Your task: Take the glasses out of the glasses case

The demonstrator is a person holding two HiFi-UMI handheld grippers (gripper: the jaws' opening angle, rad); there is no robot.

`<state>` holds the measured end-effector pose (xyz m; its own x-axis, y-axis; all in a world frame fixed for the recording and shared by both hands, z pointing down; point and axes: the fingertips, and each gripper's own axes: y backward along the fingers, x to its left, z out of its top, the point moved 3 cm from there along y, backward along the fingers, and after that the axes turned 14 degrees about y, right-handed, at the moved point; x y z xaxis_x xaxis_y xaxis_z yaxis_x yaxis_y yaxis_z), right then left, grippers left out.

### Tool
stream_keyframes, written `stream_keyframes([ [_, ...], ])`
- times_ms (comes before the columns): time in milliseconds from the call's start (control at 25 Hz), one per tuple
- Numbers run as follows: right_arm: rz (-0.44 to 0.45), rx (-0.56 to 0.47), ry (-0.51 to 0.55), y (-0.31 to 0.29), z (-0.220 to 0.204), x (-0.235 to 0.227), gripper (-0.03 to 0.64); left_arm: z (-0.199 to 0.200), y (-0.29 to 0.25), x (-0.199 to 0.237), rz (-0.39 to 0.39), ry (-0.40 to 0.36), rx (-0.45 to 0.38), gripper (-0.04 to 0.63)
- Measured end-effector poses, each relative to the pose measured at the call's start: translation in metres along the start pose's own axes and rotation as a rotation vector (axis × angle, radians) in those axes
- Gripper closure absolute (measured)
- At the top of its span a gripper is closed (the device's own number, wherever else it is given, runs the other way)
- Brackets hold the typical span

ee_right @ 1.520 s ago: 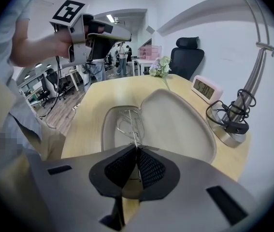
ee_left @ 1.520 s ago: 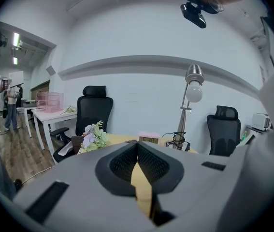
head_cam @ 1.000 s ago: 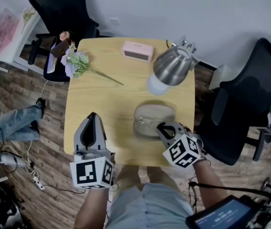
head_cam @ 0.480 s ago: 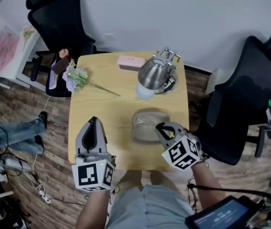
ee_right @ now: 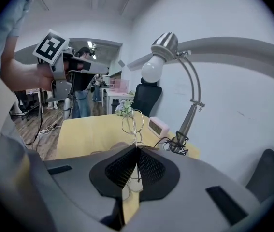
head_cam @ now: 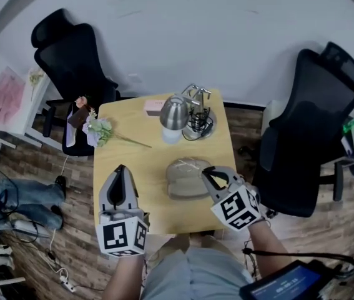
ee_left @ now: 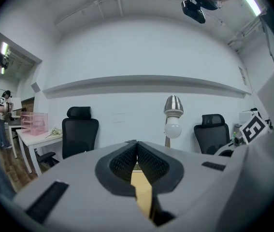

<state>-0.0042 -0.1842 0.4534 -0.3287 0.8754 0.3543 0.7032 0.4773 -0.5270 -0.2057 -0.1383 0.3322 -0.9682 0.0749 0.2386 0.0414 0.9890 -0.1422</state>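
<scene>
The beige glasses case [head_cam: 185,177] lies open on the wooden table [head_cam: 127,158], near its front right. Just right of the case, my right gripper [head_cam: 210,174] is raised above the table. In the right gripper view, its jaws [ee_right: 137,149] are shut on a thin wire-framed pair of glasses [ee_right: 133,121] that stands up out of the fingertips, above the case [ee_right: 119,146]. My left gripper [head_cam: 120,171] hovers over the front left of the table. Its jaws [ee_left: 137,143] are shut with nothing between them.
A silver desk lamp [head_cam: 175,112] with coiled cable stands at the back of the table, beside a pink clock [head_cam: 153,106]. A flower sprig [head_cam: 98,129] lies at the back left. Black office chairs [head_cam: 70,49] [head_cam: 304,127] flank the table. People stand in the far room [ee_right: 81,76].
Both grippers have risen above the table, the right one carrying the glasses up from the case. The head view has pulled back, so the table looks smaller.
</scene>
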Motion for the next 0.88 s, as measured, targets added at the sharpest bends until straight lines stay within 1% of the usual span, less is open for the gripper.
stream_keyframes([
  [280, -0.139, -0.063, -0.033, 0.042, 0.024, -0.029, 0.594, 0.023, 0.007, -0.008, -0.03, -0.014, -0.063, 0.589],
  [440, -0.229, -0.098, -0.032, 0.068, 0.038, -0.05, 0.594, 0.035, 0.008, -0.014, -0.047, -0.019, -0.098, 0.589],
  [600, -0.328, -0.173, -0.062, 0.097, 0.062, -0.076, 0.594, 0.052, 0.006, -0.021, -0.067, -0.024, -0.144, 0.589],
  [720, -0.408, -0.24, -0.055, 0.119, 0.086, -0.097, 0.592, 0.074, 0.006, -0.029, -0.075, -0.022, -0.18, 0.589],
  [880, -0.512, -0.331, -0.076, 0.147, 0.116, -0.121, 0.592, 0.103, 0.006, -0.037, -0.096, -0.029, -0.235, 0.589],
])
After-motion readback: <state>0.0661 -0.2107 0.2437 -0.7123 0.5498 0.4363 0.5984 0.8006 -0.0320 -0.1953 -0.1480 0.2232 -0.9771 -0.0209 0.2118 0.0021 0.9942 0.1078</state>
